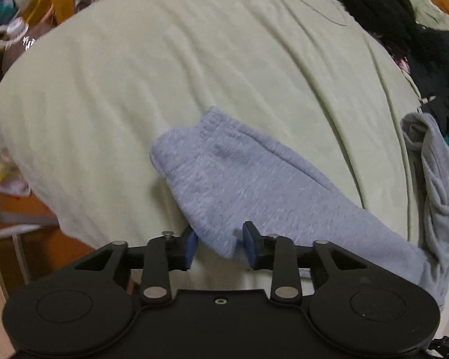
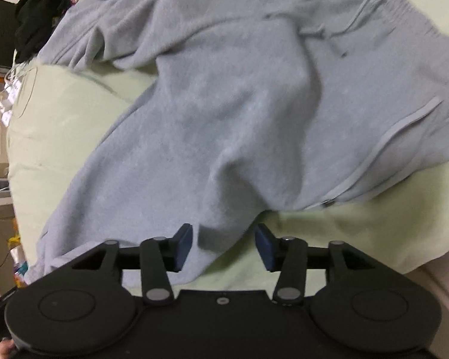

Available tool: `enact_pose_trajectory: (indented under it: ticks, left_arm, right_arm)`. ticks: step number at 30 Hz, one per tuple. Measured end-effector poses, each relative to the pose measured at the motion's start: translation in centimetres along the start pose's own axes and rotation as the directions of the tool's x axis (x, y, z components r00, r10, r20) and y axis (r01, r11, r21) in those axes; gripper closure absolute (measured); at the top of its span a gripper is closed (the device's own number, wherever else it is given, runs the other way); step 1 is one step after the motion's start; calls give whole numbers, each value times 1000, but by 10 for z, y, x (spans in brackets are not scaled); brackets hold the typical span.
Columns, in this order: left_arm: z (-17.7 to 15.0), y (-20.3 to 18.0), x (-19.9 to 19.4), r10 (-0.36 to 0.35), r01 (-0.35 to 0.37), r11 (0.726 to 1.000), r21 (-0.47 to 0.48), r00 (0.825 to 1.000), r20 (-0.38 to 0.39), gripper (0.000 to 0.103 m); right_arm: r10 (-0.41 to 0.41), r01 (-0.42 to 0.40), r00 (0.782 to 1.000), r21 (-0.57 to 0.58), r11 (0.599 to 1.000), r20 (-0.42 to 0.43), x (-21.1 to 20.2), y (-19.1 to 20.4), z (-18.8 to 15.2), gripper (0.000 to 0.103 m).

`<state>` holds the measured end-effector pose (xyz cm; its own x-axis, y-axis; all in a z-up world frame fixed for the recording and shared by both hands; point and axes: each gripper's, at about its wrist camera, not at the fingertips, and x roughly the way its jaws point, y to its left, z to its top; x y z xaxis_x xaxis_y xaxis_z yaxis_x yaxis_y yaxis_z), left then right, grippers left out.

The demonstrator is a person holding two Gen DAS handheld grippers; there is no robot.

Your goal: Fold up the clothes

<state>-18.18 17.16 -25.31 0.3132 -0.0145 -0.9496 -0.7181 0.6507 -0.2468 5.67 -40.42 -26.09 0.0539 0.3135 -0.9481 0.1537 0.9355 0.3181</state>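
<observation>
left gripper (image 1: 220,246) points steeply down, blue pads apart, a fold of the grey sweatpants (image 1: 239,185) lying loose between them, not pinched. the pant leg runs off toward 11 o'clock across the pale green bedding (image 1: 164,59). right gripper (image 2: 223,246) tilts down too, jaws parted over the sweatpants' edge, body of them spreading to 12 o'clock. dark clothes pile (image 1: 404,21) at 1 o'clock.

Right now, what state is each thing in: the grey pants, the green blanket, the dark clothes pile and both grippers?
Grey fleece sweatpants: spread out, rumpled, not yet folded.
Cuffed pant leg: lying flat across the blanket.
Pale green blanket: spread under the pants, lightly creased.
Dark clothes pile: heaped, unfolded.
Left gripper: open, fabric edge between its jaws.
Right gripper: open, gripping nothing.
</observation>
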Motion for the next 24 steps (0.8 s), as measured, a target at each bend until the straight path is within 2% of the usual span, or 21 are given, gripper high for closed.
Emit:
enact_pose_trajectory:
  ticks: [5, 8, 12, 13, 15, 16, 19, 21, 24]
  left_arm:
    - [13, 20, -19, -40, 41, 999, -26, 998, 43, 44]
    - [26, 31, -23, -48, 50, 998, -43, 997, 53, 44]
    - [49, 36, -2, -50, 49, 999, 19, 998, 41, 42]
    - [55, 34, 7, -53, 52, 998, 44, 998, 32, 41]
    - [63, 30, 24, -76, 76, 992, 97, 997, -3, 32]
    - [66, 28, 31, -84, 85, 989, 123, 996, -19, 32]
    - [76, 16, 51, -89, 100, 970, 220, 994, -63, 33]
    - [81, 9, 60, -114, 134, 961, 240, 989, -94, 31]
    - [91, -4, 83, -92, 145, 953, 266, 975, -202, 29]
  right_arm:
    - [-41, 42, 998, -19, 999, 41, -18, 9, 3, 41]
    - [-69, 72, 995, -40, 997, 70, -31, 16, 4, 34]
    - [-101, 110, 988, -83, 990, 115, -45, 34, -3, 24]
    - [-111, 124, 985, -99, 987, 132, -47, 40, -5, 19]
    - [-136, 160, 976, -133, 978, 170, -48, 52, -11, 11]
    - [-149, 175, 973, -144, 974, 177, -46, 57, -13, 3]
    - [-193, 226, 963, -172, 959, 188, -42, 71, -21, 3]
    - [-215, 249, 957, -170, 954, 196, -44, 79, -25, 3]
    - [-259, 305, 936, -180, 935, 236, -45, 92, -30, 1]
